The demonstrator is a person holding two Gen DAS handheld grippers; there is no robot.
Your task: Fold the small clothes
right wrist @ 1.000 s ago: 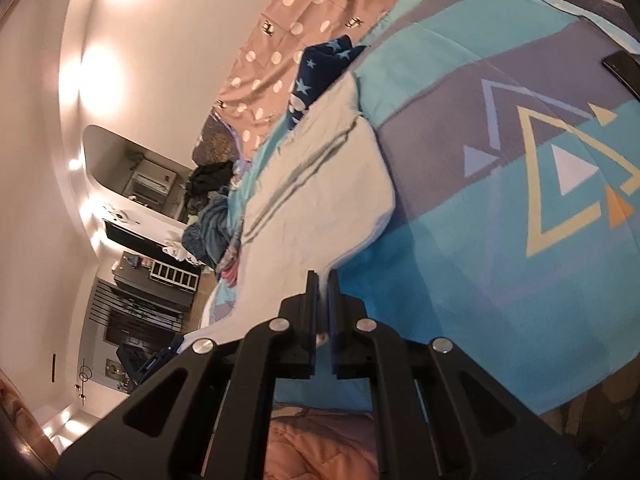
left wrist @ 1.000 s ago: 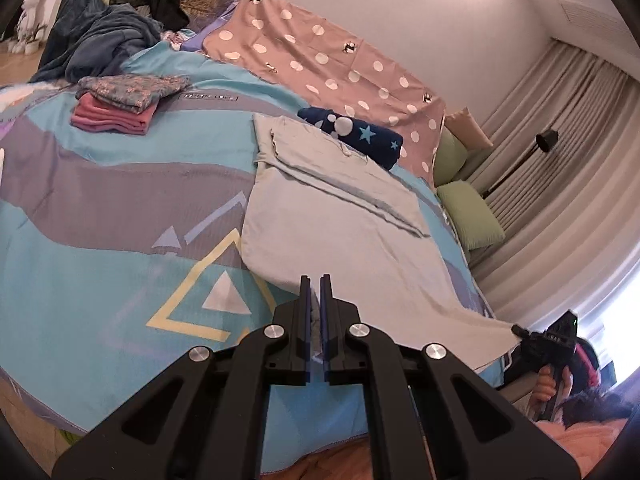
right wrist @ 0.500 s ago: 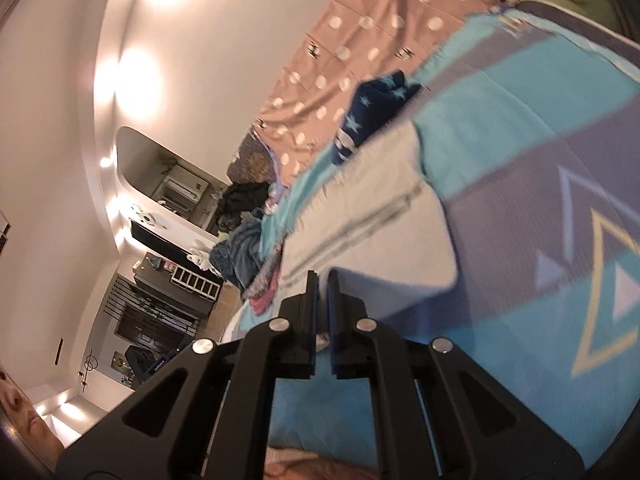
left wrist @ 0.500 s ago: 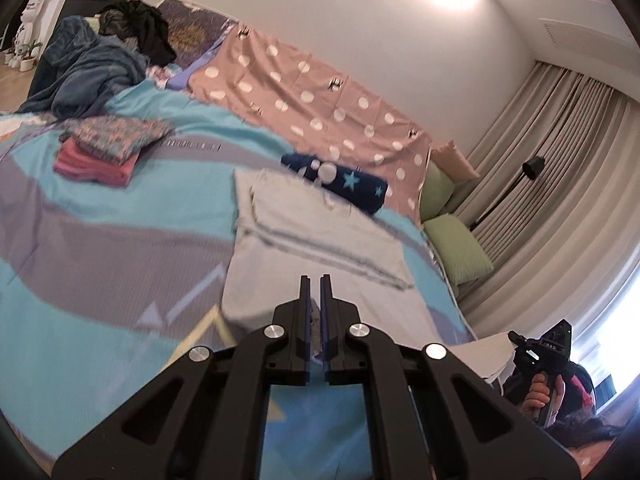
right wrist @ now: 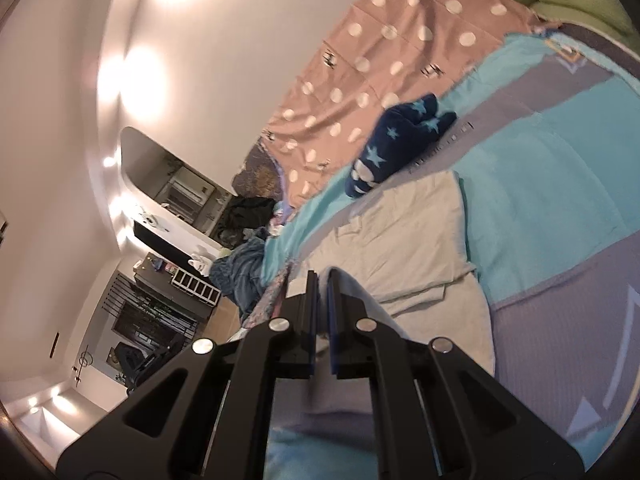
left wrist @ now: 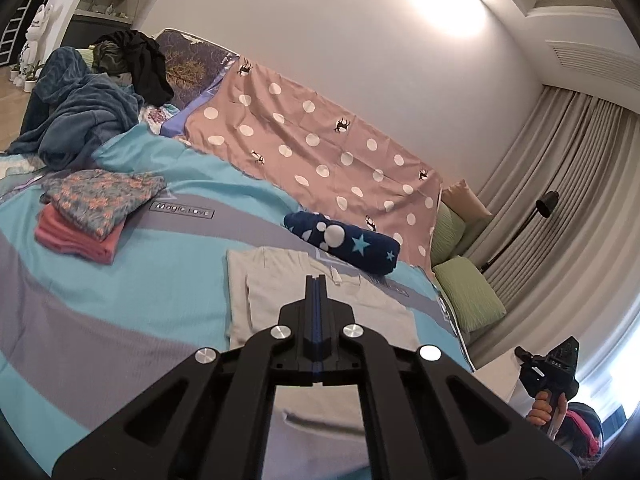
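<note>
A pale grey shirt (left wrist: pixel 320 300) lies flat on the bed cover (left wrist: pixel 120 320), in the middle of the left view, part of it folded over itself. The left gripper (left wrist: pixel 316 280) hangs over it with its jaws pressed tight together. They seem to hold a bit of the shirt, but the cloth there is hard to see. In the right view the shirt (right wrist: pixel 420 248) is in the middle, and the right gripper (right wrist: pixel 322 276) has only a thin gap between its jaws, with pale cloth running up to them.

Just behind the shirt lies a dark blue roll (left wrist: pixel 344 244) with stars. A pink dotted sheet (left wrist: pixel 312 144) hangs at the back. At the left sits a stack of folded clothes (left wrist: pixel 92 212), with a heap of blue and black clothes (left wrist: pixel 88 100) above it. Green pillows (left wrist: pixel 468 292) are at the right.

A tag on the bed cover reads "Magic LOVE" (left wrist: pixel 182 210).

Only the left view shows a hand (left wrist: pixel 544 408) holding the other gripper, at the lower right. Only the right view shows shelves (right wrist: pixel 196 280) in the room beyond.
</note>
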